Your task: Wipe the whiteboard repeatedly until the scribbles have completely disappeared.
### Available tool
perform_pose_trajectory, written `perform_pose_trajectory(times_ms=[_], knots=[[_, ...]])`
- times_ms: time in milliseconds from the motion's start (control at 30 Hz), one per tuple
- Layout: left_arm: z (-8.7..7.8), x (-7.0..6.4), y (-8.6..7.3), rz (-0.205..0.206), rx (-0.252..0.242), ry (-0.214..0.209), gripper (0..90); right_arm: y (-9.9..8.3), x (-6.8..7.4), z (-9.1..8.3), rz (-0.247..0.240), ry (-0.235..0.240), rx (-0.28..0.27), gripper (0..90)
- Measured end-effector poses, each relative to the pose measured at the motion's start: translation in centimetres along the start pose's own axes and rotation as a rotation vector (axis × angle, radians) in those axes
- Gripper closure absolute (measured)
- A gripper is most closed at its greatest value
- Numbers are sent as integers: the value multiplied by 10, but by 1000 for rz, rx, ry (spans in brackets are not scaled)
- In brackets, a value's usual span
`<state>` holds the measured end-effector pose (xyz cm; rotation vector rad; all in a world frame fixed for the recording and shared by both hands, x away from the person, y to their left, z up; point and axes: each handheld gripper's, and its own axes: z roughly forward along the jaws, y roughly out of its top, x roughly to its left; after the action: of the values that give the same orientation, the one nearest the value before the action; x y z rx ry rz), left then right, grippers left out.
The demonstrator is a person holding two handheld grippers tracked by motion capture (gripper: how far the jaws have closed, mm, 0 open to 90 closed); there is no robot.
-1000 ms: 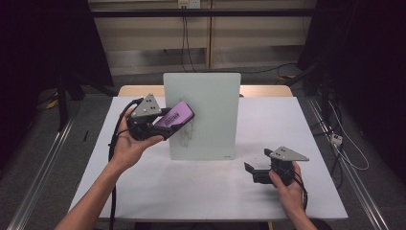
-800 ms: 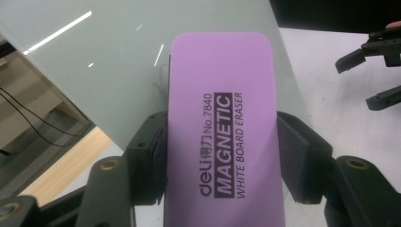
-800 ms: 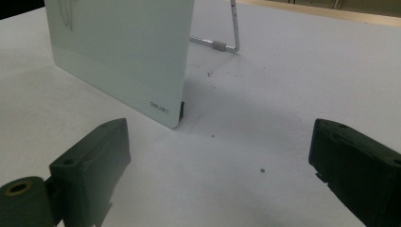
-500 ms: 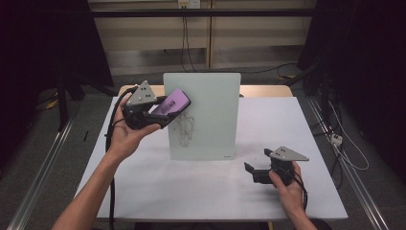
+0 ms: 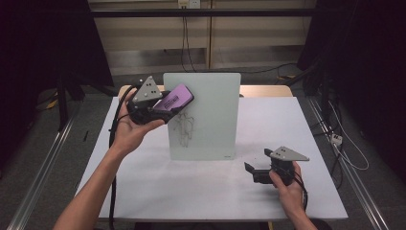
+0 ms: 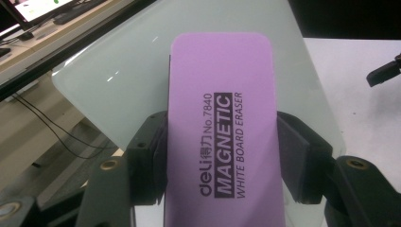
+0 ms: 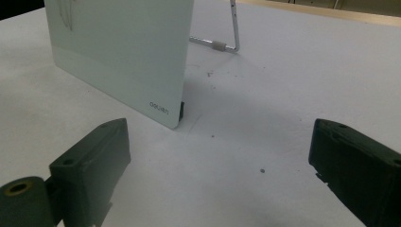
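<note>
Where the white table [image 5: 201, 191] spreads across the high view, a pale glass whiteboard [image 5: 206, 110] stands upright near its middle, and everything else sits around that board. Dark scribbled marks [image 5: 184, 127] show on the board's lower left face. In the right gripper view the board's lower corner [image 7: 165, 111] carries a small printed brand mark, and a thin metal prop leg [image 7: 227, 45] rests on the table behind the board.

At the board's upper left edge, the left gripper [image 5: 165, 108] is held up off the table by the person's left hand [image 5: 129, 132], its jaws closed on a purple eraser [image 5: 174, 99]. The eraser overlaps the board's upper left corner in the high view; whether it touches the glass cannot be told. In the left gripper view the eraser [image 6: 222, 137] lies lengthwise between the two black pads [image 6: 298, 161], gripped on its long sides, its printed label reading "MAGNETIC WHITE BOARD ERASER".

To the lower right of the board, the right gripper [image 5: 251, 171] sits low at the table in the person's right hand [image 5: 287, 184], its jaws spread wide and holding nothing, pointing toward the board's lower right corner.
</note>
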<state>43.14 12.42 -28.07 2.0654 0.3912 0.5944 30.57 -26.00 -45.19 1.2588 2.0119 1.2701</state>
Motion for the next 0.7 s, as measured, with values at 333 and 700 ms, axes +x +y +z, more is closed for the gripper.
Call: perform_pose_trajectory(times_ms=[333,700], knots=[[7,2,-2,27,23,2,412,0,0,1,-2,2,-1,62],[9,0,1,52,39,16,412,0,0,1,-7,3,1,62]])
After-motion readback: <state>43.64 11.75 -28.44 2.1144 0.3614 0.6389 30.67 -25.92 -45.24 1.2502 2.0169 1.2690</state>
